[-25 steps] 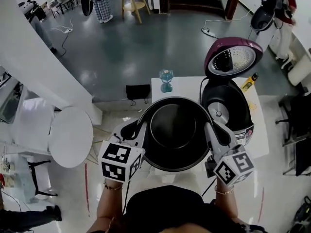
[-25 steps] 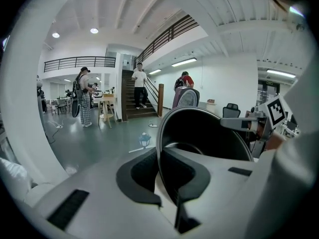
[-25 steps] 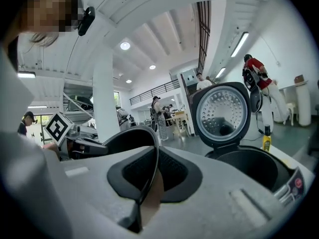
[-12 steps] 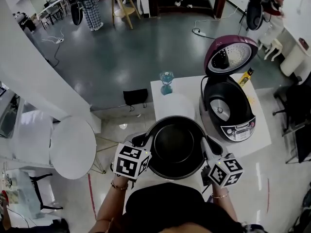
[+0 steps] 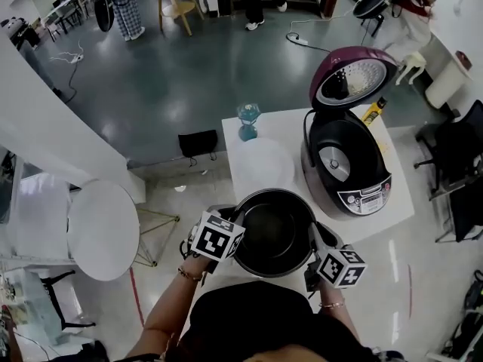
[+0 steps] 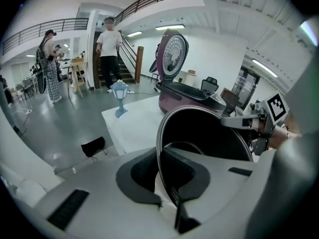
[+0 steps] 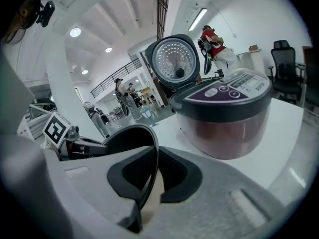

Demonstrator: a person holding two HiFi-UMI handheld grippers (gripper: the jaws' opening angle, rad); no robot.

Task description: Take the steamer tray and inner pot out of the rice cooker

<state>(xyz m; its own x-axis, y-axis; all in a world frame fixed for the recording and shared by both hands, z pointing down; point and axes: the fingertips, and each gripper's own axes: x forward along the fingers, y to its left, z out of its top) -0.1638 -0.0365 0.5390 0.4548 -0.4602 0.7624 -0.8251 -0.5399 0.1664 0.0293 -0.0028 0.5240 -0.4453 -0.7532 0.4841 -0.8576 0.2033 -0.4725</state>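
**Left gripper** (image 6: 162, 179): jaws clenched on the near-left rim of the black round metal inner pot (image 6: 209, 133), with the thin wall pinched between the dark pads.

**Right gripper** (image 7: 151, 179): jaws likewise clamped on the opposite rim of the same pot (image 7: 130, 136). In the head view the two grippers (image 5: 234, 225) (image 5: 314, 240) flank the pot at left and right.

**Inner pot** (image 5: 275, 232): out of the cooker, empty, and carried between both grippers over the near edge of the white rectangular table (image 5: 290, 130).

**Maroon-and-black rice cooker** (image 5: 349, 168): stands at the table's right, lid raised, its cavity empty down to the heating plate.

**Pale round dish-like item** (image 5: 264, 164): lies on the table between the pot and a small blue goblet-shaped ornament (image 5: 247, 121). It is probably the steamer tray, already out.

**Step in hand:** judged to be setting the pot down, the last part of the task.

**Next move:** calls for a level descent onto bare tabletop, clear of the pale dish and the cooker, then release on both sides together.

**Not determinable:**
- Whether the pot's base already touches the table, since its own body hides the underside.
- The pale dish's holes and rim, which wash out against the white top.
- The table's near edge, hidden by the person's torso.
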